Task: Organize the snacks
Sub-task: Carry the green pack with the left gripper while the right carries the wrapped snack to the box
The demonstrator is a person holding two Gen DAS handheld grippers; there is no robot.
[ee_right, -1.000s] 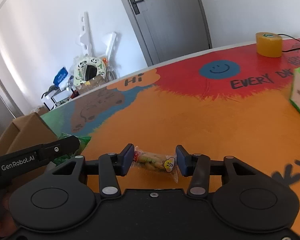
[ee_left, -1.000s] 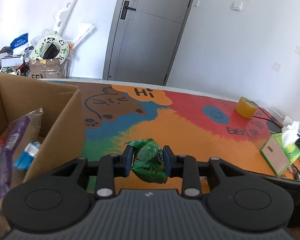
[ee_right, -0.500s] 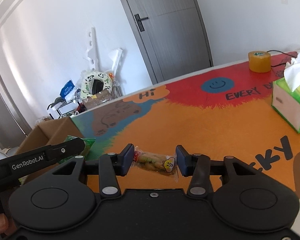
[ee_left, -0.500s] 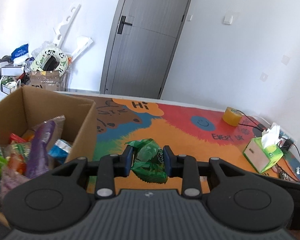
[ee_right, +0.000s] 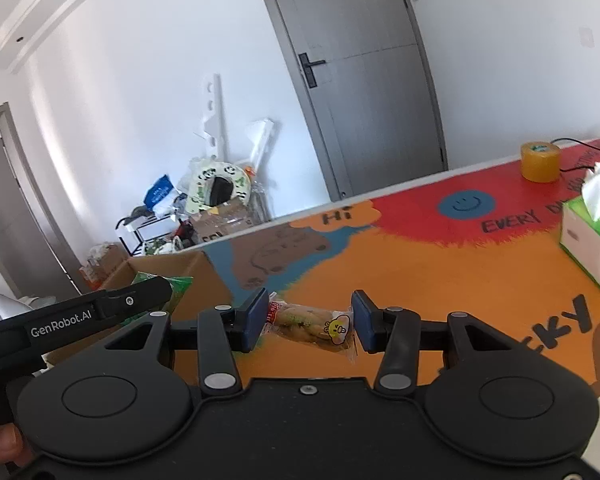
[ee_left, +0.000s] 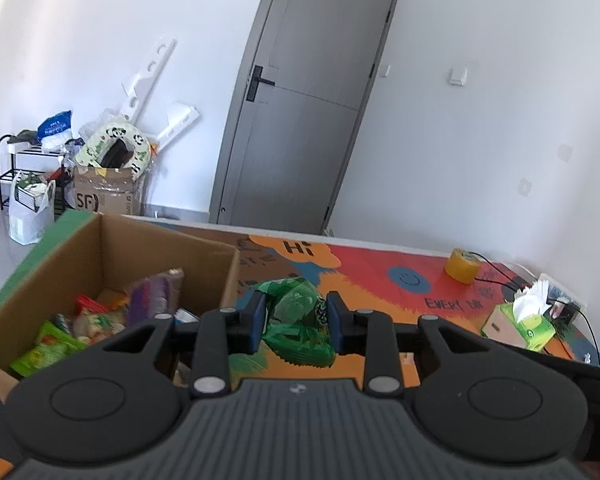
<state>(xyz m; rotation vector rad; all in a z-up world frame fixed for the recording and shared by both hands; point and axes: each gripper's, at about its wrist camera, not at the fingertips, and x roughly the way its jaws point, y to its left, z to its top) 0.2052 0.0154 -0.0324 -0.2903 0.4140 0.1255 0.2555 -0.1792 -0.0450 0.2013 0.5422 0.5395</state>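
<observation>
The left gripper (ee_left: 296, 322) clamps a green snack bag (ee_left: 298, 326) beside the cardboard box (ee_left: 162, 258); the right gripper (ee_right: 310, 326) clamps a clear peanut packet (ee_right: 310, 324) above the colourful tabletop (ee_right: 440, 280), grey door (ee_left: 304, 120) behind.

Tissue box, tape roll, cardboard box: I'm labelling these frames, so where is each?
tissue box (ee_right: 588, 240), right wrist view, its front face.
tape roll (ee_left: 462, 266), left wrist view, its side.
cardboard box (ee_left: 152, 254), left wrist view, inner far wall.

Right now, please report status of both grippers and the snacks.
Left gripper shut on green packet. Right gripper shut on clear packet. Box open, nothing blocks.
</observation>
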